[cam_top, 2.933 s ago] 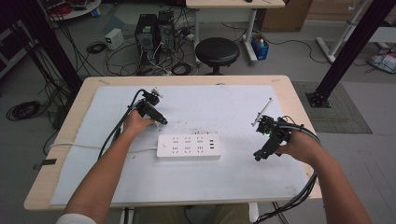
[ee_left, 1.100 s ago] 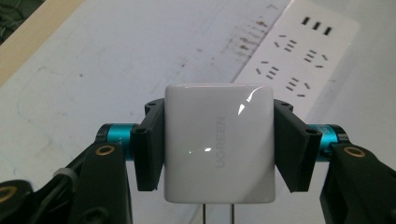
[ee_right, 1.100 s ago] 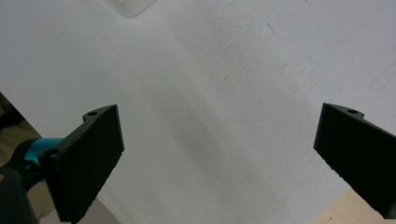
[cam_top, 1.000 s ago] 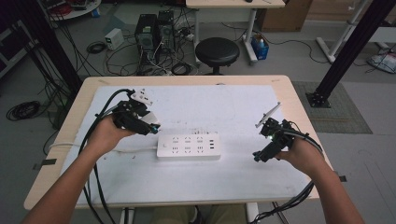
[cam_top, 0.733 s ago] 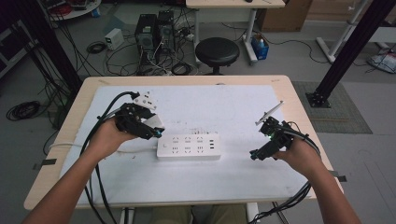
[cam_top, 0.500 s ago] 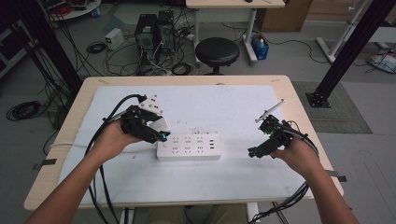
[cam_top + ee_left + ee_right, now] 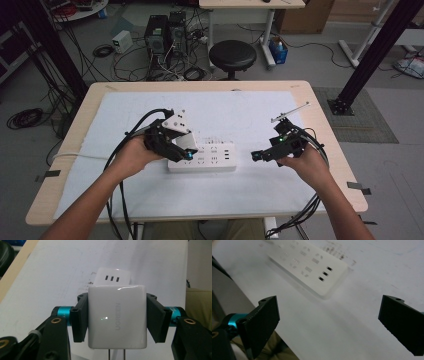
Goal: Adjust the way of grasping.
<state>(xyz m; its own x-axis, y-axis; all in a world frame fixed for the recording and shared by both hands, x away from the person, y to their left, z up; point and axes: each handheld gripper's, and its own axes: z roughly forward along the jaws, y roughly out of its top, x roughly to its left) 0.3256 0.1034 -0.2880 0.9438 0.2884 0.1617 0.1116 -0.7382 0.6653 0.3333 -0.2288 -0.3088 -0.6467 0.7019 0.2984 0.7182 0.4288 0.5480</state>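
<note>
White table sheet (image 7: pixel 260 195) under both our hands | left gripper (image 7: pixel 116 317) clamped on the white charger (image 7: pixel 116 315), now carried in over the power strip's (image 7: pixel 210 159) left end, prongs down, so plugging looks next | right gripper (image 7: pixel 329 325) jaws wide, strip just ahead.

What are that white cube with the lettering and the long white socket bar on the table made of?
The charger held in the left gripper looks like glossy white plastic: a bright glint and soft reflections on its face, with rounded moulded edges. Its two prongs look like metal. The power strip seems to be matte white plastic; the blur leaves its finish uncertain.
</note>
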